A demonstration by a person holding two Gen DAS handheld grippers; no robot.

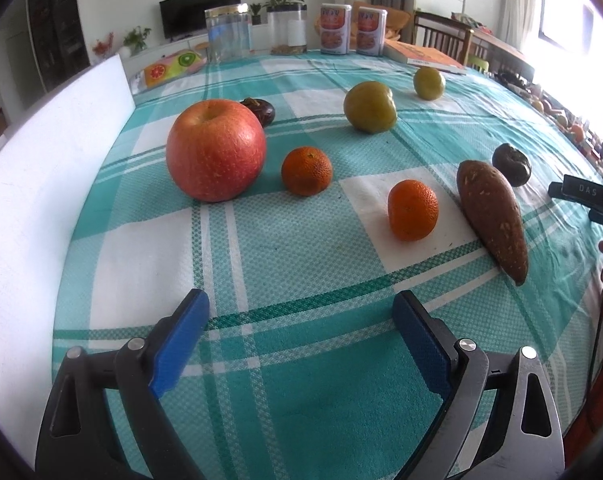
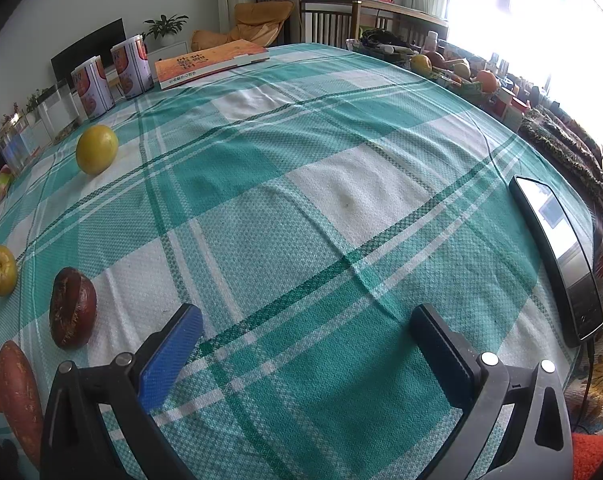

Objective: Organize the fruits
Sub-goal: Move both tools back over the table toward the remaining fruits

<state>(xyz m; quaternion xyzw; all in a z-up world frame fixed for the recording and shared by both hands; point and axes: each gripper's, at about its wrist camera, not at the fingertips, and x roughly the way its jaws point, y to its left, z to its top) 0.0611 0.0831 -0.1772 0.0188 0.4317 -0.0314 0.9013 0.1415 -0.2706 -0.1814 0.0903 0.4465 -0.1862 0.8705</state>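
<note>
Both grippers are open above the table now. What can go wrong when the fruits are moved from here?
1. The apple touches or nearly touches a dark fruit behind it, so grasping may knock that one away.
2. The round oranges may roll on the cloth.
3. The phone lies at the table edge near the right gripper.

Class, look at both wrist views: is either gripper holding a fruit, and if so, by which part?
Nothing is held. The left gripper and the right gripper both have their jaws open over bare tablecloth, touching no fruit.

Green-checked tablecloth (image 1: 301,248); on it apple (image 1: 215,150), two mandarins (image 1: 306,170), sweet potato (image 1: 491,216), book (image 2: 209,62)
</note>
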